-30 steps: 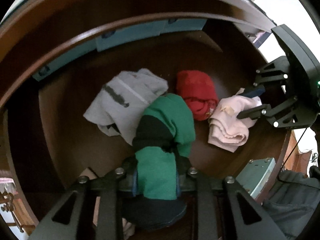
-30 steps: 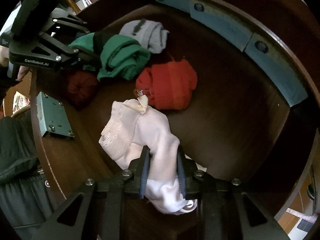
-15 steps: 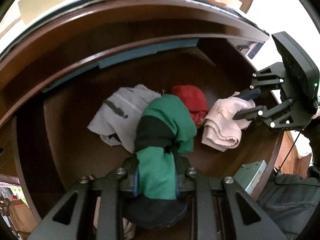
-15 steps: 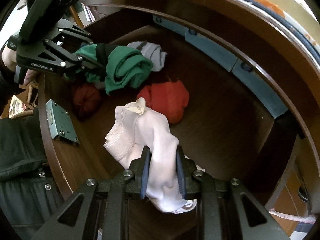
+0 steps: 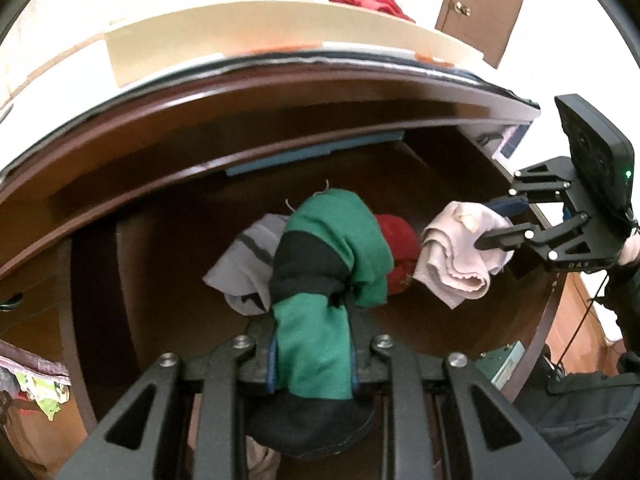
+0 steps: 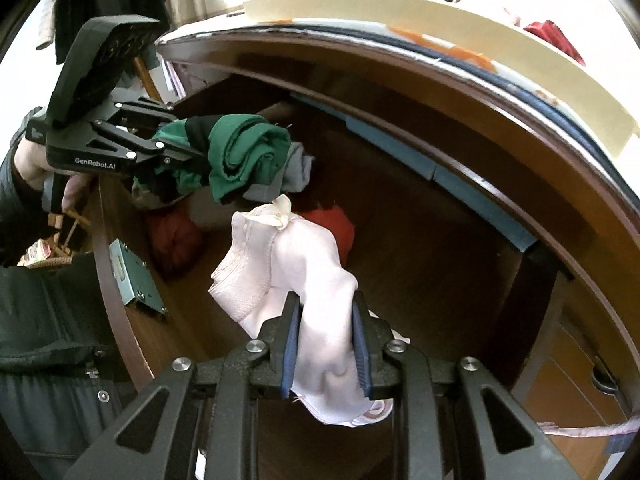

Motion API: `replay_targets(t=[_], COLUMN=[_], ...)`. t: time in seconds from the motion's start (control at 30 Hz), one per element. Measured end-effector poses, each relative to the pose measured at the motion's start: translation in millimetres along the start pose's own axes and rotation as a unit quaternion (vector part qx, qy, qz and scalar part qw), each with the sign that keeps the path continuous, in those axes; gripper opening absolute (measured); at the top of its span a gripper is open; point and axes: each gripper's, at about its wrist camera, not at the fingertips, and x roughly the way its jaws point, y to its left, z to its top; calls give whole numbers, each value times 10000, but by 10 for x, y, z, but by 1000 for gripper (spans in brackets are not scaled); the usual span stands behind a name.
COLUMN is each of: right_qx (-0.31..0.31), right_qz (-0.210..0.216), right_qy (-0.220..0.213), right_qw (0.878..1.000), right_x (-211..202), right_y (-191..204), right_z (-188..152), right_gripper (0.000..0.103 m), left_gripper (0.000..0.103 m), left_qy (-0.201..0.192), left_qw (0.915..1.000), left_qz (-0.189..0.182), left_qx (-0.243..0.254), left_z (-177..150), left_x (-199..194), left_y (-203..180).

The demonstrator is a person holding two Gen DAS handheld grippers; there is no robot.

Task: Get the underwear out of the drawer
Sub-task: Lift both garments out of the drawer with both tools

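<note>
Fingers of the left gripper (image 5: 312, 354) are closed tight on a green and black pair of underwear (image 5: 332, 248), which hangs bunched ahead of them. Fingers of the right gripper (image 6: 326, 350) are closed on a pale pink pair (image 6: 304, 276), drooping forward from the pads. Both pieces hang clear above the floor of the open wooden drawer (image 6: 420, 248). Below and beyond the fingers, a grey pair (image 5: 248, 256) and a red pair (image 5: 398, 236) lie on the drawer floor, with another dark red bundle (image 6: 174, 240) near the front wall. Judging by this, two pieces are nearly out; at least three remain inside.
</note>
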Motion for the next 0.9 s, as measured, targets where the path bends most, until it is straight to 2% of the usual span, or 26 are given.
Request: replay_targets(t=[0.37, 0.9], right_qx=[65, 294], right_qz=[-556, -641], right_qy=[-629, -1292], right_qw=[9965, 9891], right_x=[-193, -406], right_y=[45, 11], right_z=[-32, -157], right_gripper=[26, 26], left_gripper=[22, 23], left_qy=[-428, -908], left_qw=[9984, 9931], left_qz=[359, 729], left_qx=[-36, -152], left_z=[4, -27], left_x=[-106, -169], left_y=[19, -24])
